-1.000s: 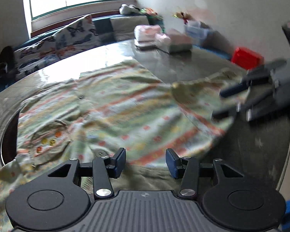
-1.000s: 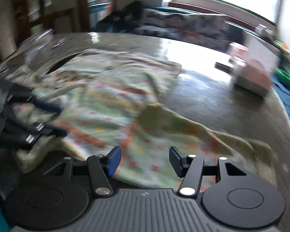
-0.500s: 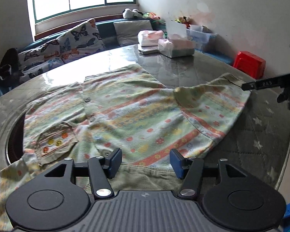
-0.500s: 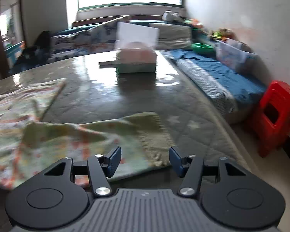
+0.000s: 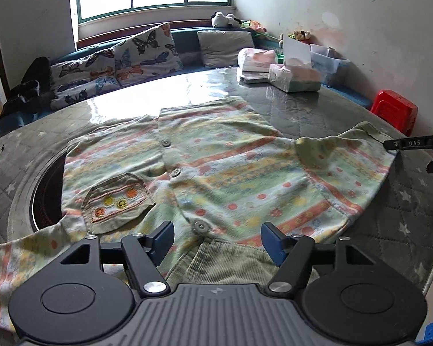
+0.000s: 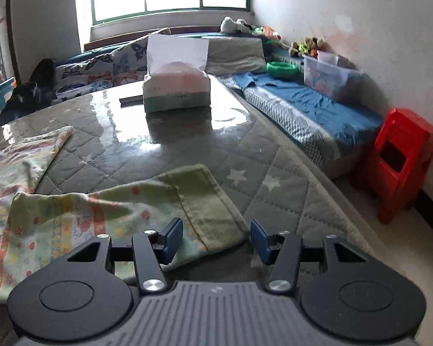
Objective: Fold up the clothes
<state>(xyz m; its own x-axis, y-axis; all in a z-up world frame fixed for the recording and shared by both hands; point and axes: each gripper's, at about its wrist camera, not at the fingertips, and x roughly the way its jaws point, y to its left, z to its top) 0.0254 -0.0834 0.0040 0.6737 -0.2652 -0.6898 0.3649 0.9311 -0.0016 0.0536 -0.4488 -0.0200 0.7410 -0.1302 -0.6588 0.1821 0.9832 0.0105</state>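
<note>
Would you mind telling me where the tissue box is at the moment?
The tissue box stands on the far side of the table, centre in the right wrist view, beyond the shirt's sleeve.

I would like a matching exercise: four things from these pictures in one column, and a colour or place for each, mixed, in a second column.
Things:
1. shirt
2. stool
3. tissue box
4. bowl

Colour or place:
a. red, on the floor by the wall
b. green, on the bench
c. spread flat, buttons up
d. far side of the table

Pairs: 1-c, 2-a, 3-d, 4-b
</note>
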